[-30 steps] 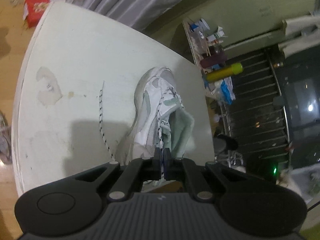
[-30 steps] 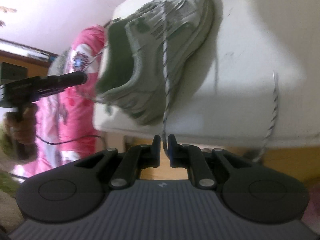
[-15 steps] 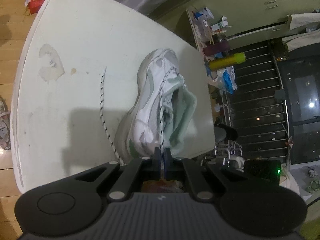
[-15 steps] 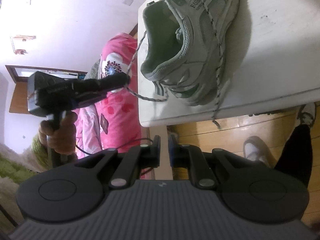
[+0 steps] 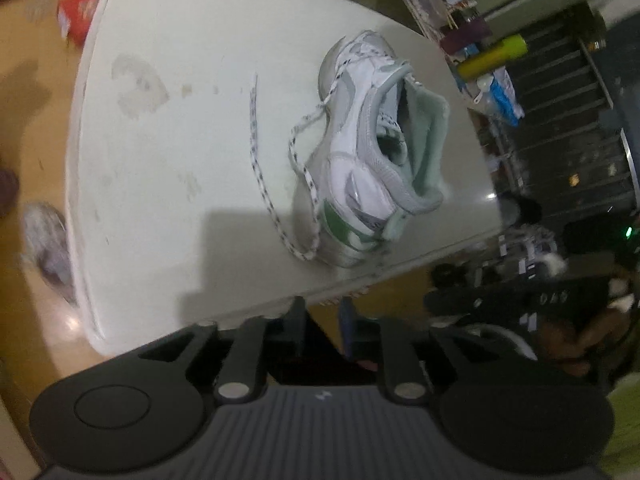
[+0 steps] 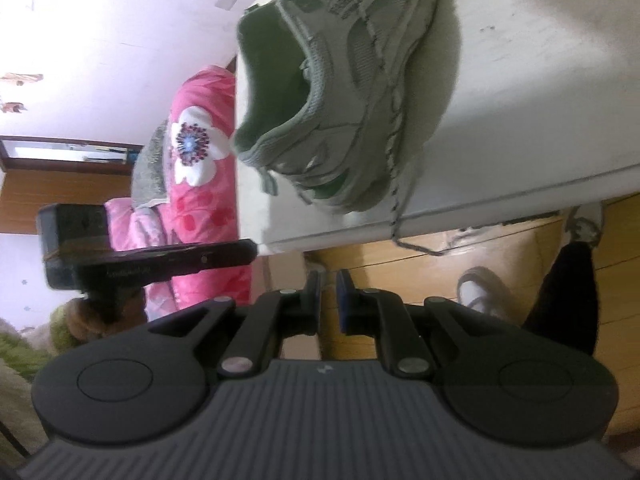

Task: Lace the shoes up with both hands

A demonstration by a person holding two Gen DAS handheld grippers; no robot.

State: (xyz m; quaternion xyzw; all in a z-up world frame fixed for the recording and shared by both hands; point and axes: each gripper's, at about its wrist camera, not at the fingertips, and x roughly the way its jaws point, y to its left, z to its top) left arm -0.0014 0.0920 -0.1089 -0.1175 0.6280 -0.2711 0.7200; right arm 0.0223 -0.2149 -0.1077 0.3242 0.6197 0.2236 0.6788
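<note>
Lettering appears on the shoe [image 6: 352, 92] tongue, on the left gripper [image 6: 250, 250] side and on the right gripper [image 5: 516, 308] body, all too blurred to read.

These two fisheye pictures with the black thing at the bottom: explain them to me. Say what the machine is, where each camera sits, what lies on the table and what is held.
There is no robot here. A person holds a black two-finger tool in each hand, and a camera on each tool looks forward along its fingers.

The left wrist view shows the left tool; its jaws are opening, with nothing between them. The right wrist view shows the right tool, its jaws a narrow gap apart and also empty; it shows the left tool from the side as well.

On the worn white table lies a white and grey sneaker with green trim, close to the table's near edge. Its white lace with dark flecks lies loose on the table beside it; one end hangs over the edge.
</note>
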